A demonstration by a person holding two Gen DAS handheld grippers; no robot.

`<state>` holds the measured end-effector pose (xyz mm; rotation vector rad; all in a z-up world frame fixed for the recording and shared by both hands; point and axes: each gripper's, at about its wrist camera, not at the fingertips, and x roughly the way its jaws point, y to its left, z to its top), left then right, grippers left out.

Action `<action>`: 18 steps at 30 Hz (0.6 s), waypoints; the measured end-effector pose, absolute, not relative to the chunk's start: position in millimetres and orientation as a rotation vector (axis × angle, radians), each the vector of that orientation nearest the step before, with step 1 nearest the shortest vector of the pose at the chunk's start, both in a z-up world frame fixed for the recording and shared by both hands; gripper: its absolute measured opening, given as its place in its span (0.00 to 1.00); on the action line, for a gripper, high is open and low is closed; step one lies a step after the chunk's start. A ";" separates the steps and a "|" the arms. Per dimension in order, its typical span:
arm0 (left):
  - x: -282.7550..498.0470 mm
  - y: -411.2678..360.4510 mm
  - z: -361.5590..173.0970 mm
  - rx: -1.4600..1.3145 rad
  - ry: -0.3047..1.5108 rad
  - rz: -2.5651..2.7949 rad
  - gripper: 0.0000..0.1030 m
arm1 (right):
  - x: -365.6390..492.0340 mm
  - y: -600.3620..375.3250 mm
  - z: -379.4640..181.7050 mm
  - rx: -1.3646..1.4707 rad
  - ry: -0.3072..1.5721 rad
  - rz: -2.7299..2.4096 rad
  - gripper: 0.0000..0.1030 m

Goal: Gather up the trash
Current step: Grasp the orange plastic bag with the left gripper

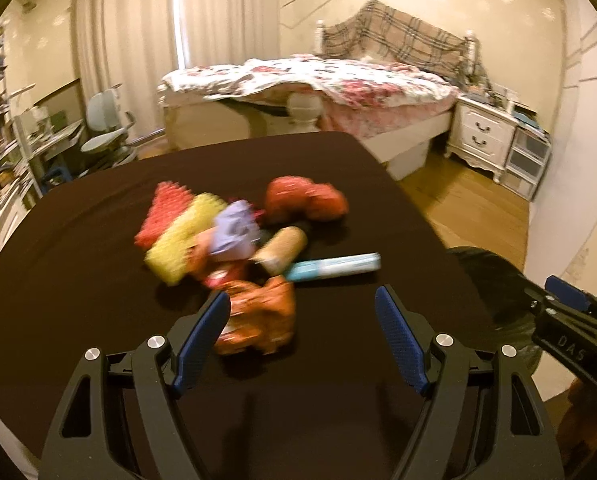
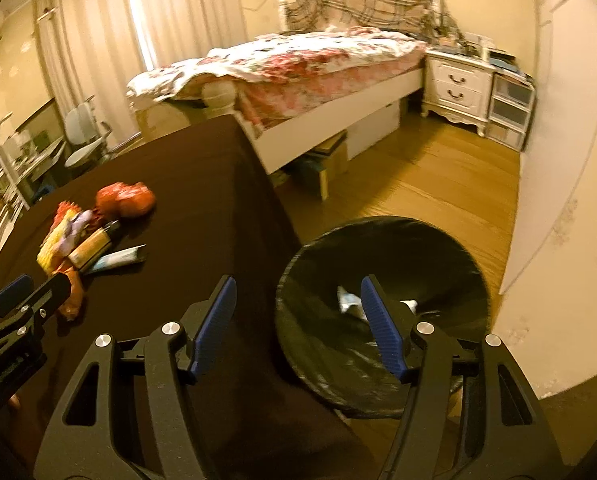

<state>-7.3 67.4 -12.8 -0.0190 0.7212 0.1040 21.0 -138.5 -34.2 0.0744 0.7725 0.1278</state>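
Left gripper (image 1: 302, 320) wide open, nothing held, low over the table (image 1: 78, 240) with its left pad just beside the orange wrapper (image 1: 258, 316), the nearest piece, so I judge that one is next. Right gripper (image 2: 294, 320) also spread and empty, hanging above the black-lined bin (image 2: 382, 304) beside the table edge, handy for drops. Trash pile (image 1: 226, 232) sits mid-table: red and yellow wrappers, a purple one, a cardboard tube (image 1: 282, 248), a pale blue tube (image 1: 334, 266), a red crumpled bag (image 1: 306, 200). Left view is motion-blurred, so labels are unreadable and I can't tell whether pad and wrapper touch. Bin holds some whitish scraps (image 2: 348, 300), partly hidden behind my right finger.
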 end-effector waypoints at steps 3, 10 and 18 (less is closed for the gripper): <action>-13.4 88.8 -18.5 -0.036 0.734 0.141 0.73 | 19.4 -123.5 -33.6 0.053 0.776 0.161 0.63; -12.1 109.8 -27.1 -0.090 0.777 0.150 0.73 | 19.4 -96.5 -37.4 0.013 0.797 0.220 0.66; 3.4 104.9 -32.9 -0.066 0.827 0.115 0.73 | 28.6 -77.8 -38.8 -0.018 0.807 0.245 0.66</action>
